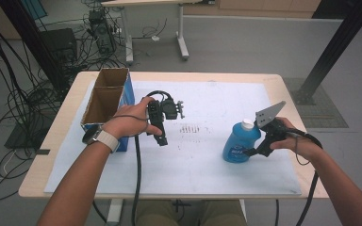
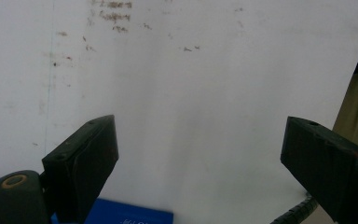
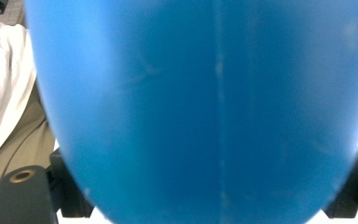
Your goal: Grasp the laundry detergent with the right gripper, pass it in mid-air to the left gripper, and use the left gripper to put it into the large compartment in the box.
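Right now your right gripper (image 1: 250, 151) straddles the blue bottle (image 1: 239, 142) at right of centre on the white sheet (image 1: 202, 174), jaws spread around its belly, so pinch low: smooth, slippery plastic, probably liquid-heavy; your left gripper (image 1: 161, 140) hangs spread, empty.

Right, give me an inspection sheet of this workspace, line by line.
Surface: light wooden table under a white sheet with small dark marks.
Job's things: blue plastic bottle with a white cap, tilted, standing on the sheet.
Clutter: open cardboard box with blue sides, two compartments, at the table's left; contents cannot be told.
Grippers: left hand-held gripper open, nothing between its jaws; right hand-held gripper with the bottle between its jaws, a grip not certain.
Cables: one black cable trails from the left gripper over the table's near edge.
Surroundings: grey floor, cable tangle on the left, second table's legs behind.
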`<action>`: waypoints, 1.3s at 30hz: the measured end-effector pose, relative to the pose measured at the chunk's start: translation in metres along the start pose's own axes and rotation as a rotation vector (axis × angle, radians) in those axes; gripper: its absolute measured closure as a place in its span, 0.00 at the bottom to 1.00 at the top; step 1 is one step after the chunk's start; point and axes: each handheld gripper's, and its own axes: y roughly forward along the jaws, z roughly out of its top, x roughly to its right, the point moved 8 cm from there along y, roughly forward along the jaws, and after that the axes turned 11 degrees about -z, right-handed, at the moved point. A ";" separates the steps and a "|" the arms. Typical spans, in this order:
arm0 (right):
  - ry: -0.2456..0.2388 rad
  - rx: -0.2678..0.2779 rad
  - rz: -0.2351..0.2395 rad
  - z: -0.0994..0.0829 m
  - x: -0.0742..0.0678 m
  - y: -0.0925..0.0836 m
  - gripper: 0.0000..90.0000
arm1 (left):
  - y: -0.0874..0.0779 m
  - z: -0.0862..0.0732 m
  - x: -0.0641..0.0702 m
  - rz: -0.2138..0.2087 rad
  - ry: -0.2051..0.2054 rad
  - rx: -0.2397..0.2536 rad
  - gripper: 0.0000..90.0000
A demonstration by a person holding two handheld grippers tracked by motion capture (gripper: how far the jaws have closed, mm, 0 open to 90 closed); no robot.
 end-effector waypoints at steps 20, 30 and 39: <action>0.002 0.050 0.016 0.000 -0.001 0.002 0.23 | 0.001 0.001 0.000 0.000 0.001 -0.001 0.13; 0.001 0.058 0.016 0.000 -0.002 0.003 0.27 | 0.001 0.001 0.000 0.003 0.002 0.002 0.13; 0.001 0.061 0.011 0.001 -0.001 0.004 0.27 | 0.001 0.001 0.000 0.003 0.002 0.003 0.13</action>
